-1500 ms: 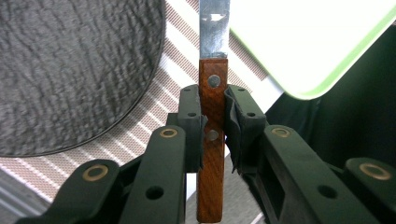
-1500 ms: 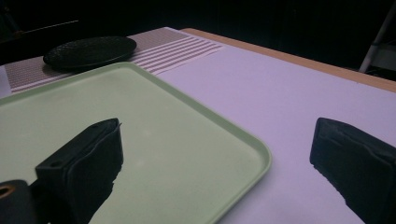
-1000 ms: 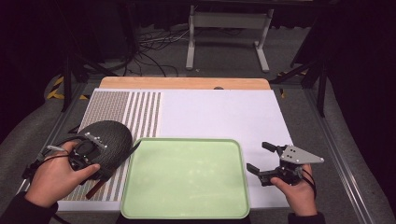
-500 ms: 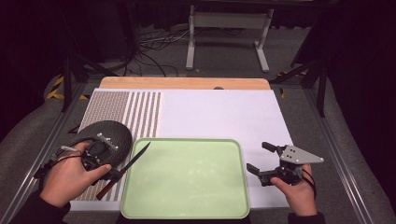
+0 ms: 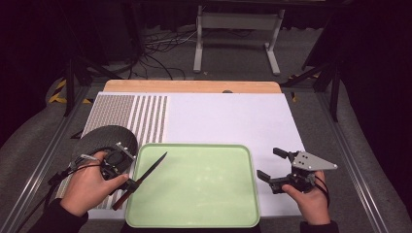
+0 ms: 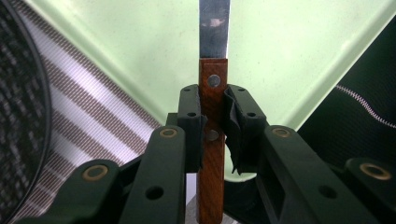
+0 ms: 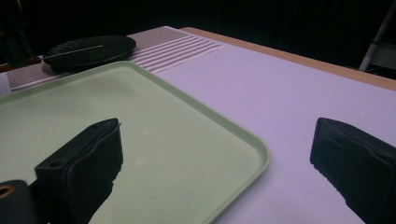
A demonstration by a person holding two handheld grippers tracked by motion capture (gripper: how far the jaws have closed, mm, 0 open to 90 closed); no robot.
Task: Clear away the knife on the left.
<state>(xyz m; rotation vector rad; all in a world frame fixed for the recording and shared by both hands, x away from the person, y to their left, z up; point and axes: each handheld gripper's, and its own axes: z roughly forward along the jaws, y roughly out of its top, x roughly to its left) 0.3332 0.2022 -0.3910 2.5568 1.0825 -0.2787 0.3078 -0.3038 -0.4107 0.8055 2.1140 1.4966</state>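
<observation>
Left gripper view — left gripper (image 6: 212,123) clamps the knife (image 6: 213,93) handle; lower it flat onto the tray (image 5: 204,194) — right gripper (image 5: 272,167) gapes empty.

The tray (image 5: 194,184) is pale green. The knife (image 6: 213,93) has a reddish-brown wooden handle and a steel blade. The plate (image 5: 104,138) is dark and speckled. The mat (image 5: 228,116) is white, striped grey at left.

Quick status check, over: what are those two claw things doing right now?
Left gripper shut on knife handle, blade over green tray. Right gripper open, empty, beside tray. Black plate off to left, nothing blocking.
</observation>
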